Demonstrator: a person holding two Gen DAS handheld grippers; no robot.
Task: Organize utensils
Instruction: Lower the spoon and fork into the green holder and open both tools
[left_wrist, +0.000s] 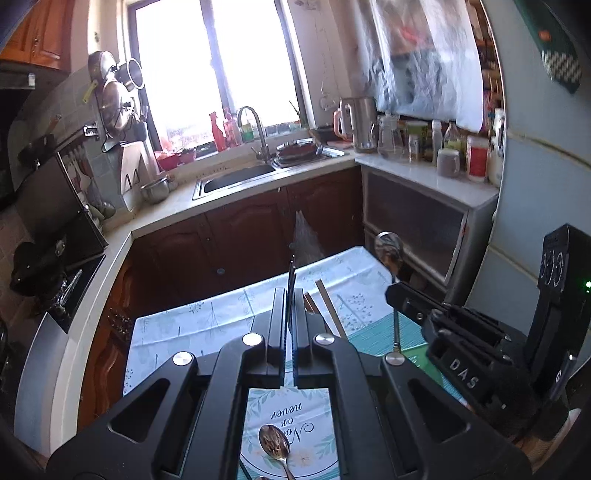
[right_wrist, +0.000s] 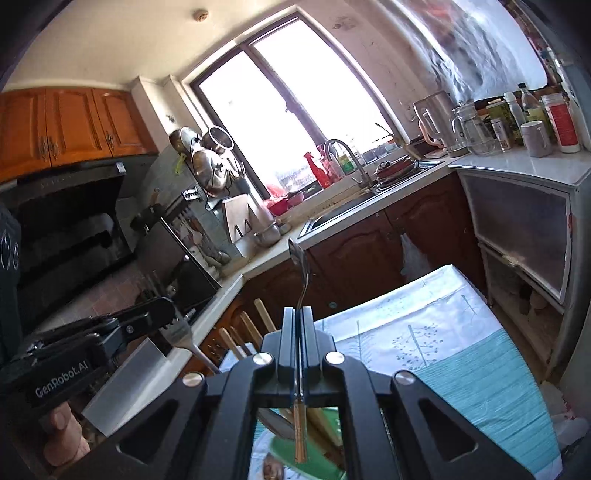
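Cutlery is held up in both grippers above a bench covered by a white and teal leaf-print cloth (left_wrist: 207, 321).

Only the left wrist view shows a shiny metal spoon (left_wrist: 274, 446) lying bowl-up on a round printed placemat (left_wrist: 317, 402) below the left gripper (left_wrist: 290, 295). Only the right wrist view shows the wide metal fork (right_wrist: 177, 330) that the left gripper holds; in its own view this is a thin dark edge.

The right gripper (right_wrist: 298, 314) has its fingers (right_wrist: 287, 325) closed nearly flat on a slim steel spoon with a gold-toned handle (right_wrist: 301, 280), bowl upward. Pale wooden chopsticks (right_wrist: 264, 314) stick up just left of it. Both pairs of fingers show only a sliver of gap.
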